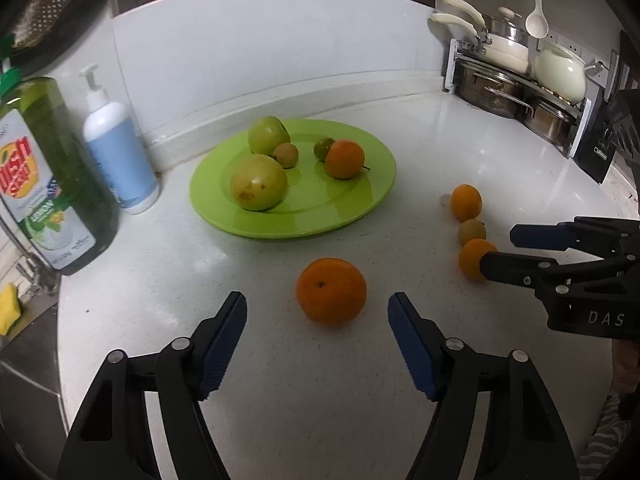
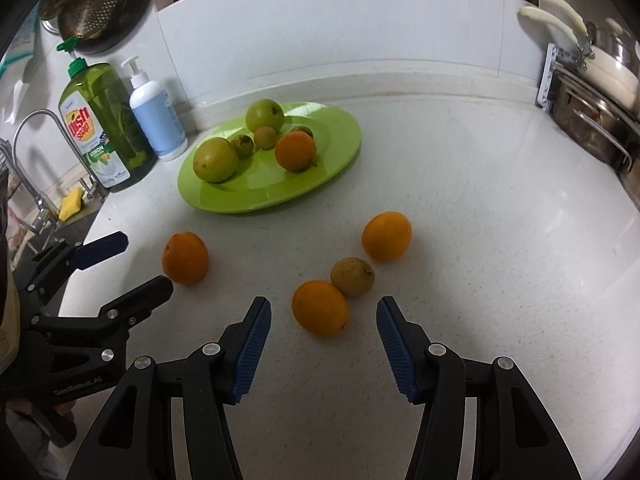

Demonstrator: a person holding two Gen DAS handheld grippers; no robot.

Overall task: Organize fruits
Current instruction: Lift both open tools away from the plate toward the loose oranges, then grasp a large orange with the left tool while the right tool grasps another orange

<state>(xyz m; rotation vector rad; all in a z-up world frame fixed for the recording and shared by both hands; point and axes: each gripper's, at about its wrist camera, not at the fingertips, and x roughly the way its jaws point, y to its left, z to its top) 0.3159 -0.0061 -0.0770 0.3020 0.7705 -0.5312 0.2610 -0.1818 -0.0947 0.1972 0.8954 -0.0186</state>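
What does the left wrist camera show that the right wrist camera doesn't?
Only the left wrist view shows the white ladle, the cream teapot and a black box by the pot rack. Only the right wrist view shows the faucet whole, and a sixth small fruit on the plate. Both show the green plate of fruit, four loose fruits on the counter, dish soap bottle, and both grippers open and empty.
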